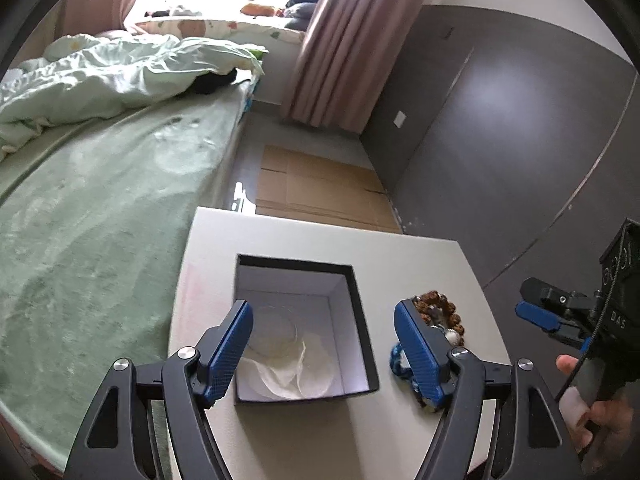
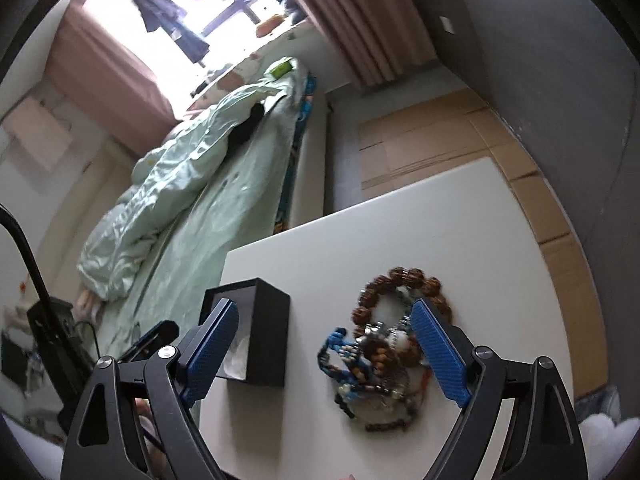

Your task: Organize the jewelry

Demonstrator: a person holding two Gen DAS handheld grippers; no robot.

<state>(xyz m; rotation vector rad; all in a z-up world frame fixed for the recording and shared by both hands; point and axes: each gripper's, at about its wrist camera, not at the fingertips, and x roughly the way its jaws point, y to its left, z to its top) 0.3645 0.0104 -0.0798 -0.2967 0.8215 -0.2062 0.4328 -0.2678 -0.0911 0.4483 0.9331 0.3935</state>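
Observation:
A black open box (image 1: 362,320) with a white lining stands on a small white table (image 1: 400,248); white paper and a pale clear bangle (image 1: 276,334) lie inside. My left gripper (image 1: 323,332) is open and empty above the box, straddling it. A heap of bead bracelets (image 1: 440,308), brown, blue and white, lies on the table right of the box, partly hidden by the left gripper's right finger. In the right wrist view the heap (image 2: 384,344) lies just ahead of my open, empty right gripper (image 2: 325,332), with the box (image 2: 268,336) to its left. The right gripper also shows in the left wrist view (image 1: 548,320).
A bed with green sheets and a rumpled duvet (image 1: 100,168) lies left of the table. Flattened cardboard (image 1: 320,188) covers the floor beyond the table. A dark grey wall (image 1: 500,140) runs along the right. Curtains (image 1: 352,40) hang at the window.

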